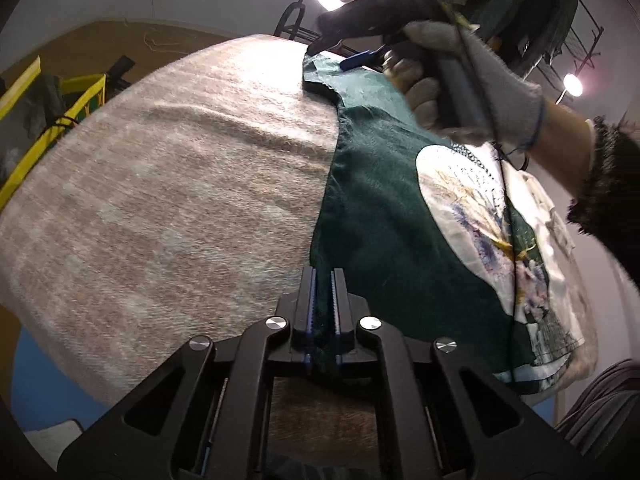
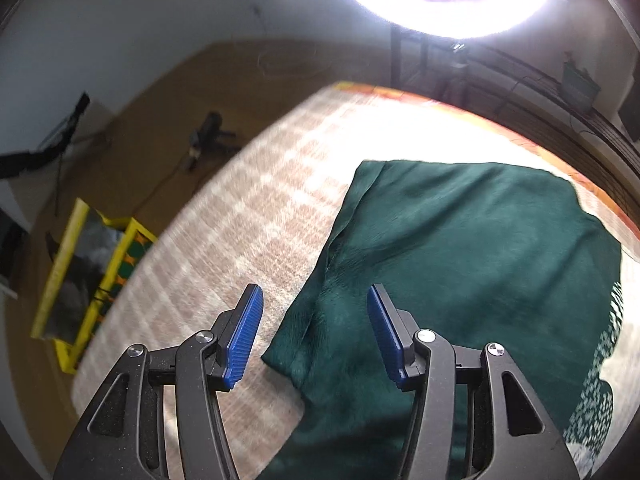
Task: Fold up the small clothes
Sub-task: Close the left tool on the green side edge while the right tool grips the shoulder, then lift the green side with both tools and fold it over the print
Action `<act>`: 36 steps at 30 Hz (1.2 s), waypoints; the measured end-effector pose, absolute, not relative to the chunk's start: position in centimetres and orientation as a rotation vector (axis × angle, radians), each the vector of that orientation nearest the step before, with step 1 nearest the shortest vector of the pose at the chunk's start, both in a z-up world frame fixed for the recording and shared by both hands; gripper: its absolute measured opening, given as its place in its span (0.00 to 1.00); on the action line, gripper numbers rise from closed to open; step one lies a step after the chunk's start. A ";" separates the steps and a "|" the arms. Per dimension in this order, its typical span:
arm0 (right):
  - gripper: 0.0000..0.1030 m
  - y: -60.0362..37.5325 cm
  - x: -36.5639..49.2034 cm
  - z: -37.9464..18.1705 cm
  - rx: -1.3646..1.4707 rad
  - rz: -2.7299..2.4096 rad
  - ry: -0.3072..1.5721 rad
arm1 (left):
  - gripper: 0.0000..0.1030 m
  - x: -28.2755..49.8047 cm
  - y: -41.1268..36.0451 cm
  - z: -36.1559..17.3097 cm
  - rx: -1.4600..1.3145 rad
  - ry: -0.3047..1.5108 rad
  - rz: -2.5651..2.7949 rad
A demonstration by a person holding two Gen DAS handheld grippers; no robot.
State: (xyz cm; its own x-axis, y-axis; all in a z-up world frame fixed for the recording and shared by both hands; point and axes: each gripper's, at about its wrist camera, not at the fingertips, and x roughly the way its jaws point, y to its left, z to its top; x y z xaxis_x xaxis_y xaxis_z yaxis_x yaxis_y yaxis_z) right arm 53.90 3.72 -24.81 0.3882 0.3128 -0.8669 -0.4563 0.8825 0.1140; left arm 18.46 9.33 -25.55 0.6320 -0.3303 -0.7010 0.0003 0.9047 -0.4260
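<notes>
A dark green small garment (image 1: 384, 216) with a white printed patch (image 1: 472, 208) lies flat on the beige checked blanket (image 1: 180, 184). My left gripper (image 1: 323, 276) sits at the garment's near edge, shut on a fold of the green cloth. Held by a gloved hand (image 1: 460, 64), my right gripper (image 1: 334, 56) hovers over the garment's far corner. In the right wrist view the right gripper (image 2: 316, 320) is open, its blue pads (image 2: 246, 336) apart over the green garment (image 2: 460, 248), with the garment's left edge lying below the gap and untouched by the pads.
A yellow-framed basket (image 2: 88, 280) stands on the brown floor to the left of the table. A bright ring light (image 2: 436, 0) stands behind the far edge, next to a rack of hanging clothes (image 1: 560, 20). Grey cloth (image 1: 600, 400) lies at the lower right.
</notes>
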 end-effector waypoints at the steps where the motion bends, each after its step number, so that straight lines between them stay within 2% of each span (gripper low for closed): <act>1: 0.52 3.9 54.1 -25.2 -0.164 0.490 1.071 | 0.03 18.5 9.4 -25.6 -0.425 0.872 -0.202; 10: 0.51 5.7 53.6 -27.6 -0.395 0.446 1.097 | 0.00 18.3 9.1 -24.5 -0.437 0.851 -0.218; 12: 0.46 5.8 53.3 -27.5 -0.414 0.449 1.087 | 0.00 18.3 9.1 -24.2 -0.441 0.846 -0.220; 13: 0.38 5.9 53.2 -27.4 -0.415 0.455 1.081 | 0.00 18.3 9.1 -24.1 -0.443 0.845 -0.221; 14: 0.25 5.9 53.2 -27.3 -0.417 0.462 1.077 | 0.00 18.3 9.0 -23.9 -0.444 0.845 -0.226; 16: 0.09 5.7 53.1 -27.1 -0.429 0.461 1.073 | 0.00 18.2 8.6 -23.5 -0.436 0.839 -0.234; 17: 0.06 5.4 53.2 -26.9 -0.429 0.463 1.074 | 0.00 18.2 8.5 -23.4 -0.427 0.836 -0.237; 25: 0.04 -1.4 53.7 -23.3 -0.167 0.492 1.022 | 0.00 18.1 5.5 -20.8 -0.342 0.806 -0.290; 32: 0.03 -12.8 52.8 -20.6 0.128 0.418 0.948 | 0.00 18.1 0.3 -18.0 -0.210 0.785 -0.401; 36: 0.03 -21.5 50.8 -21.6 0.336 0.333 0.937 | 0.00 17.8 -4.2 -17.3 -0.105 0.815 -0.514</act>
State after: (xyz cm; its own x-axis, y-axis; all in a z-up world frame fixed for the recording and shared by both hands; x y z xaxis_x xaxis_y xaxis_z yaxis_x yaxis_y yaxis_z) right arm 50.78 -21.50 -21.60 0.5496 0.4187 -0.7229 -0.1315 0.8979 0.4201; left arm 17.83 -4.25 -17.31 0.5705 -0.4771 -0.6685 0.3978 0.8726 -0.2833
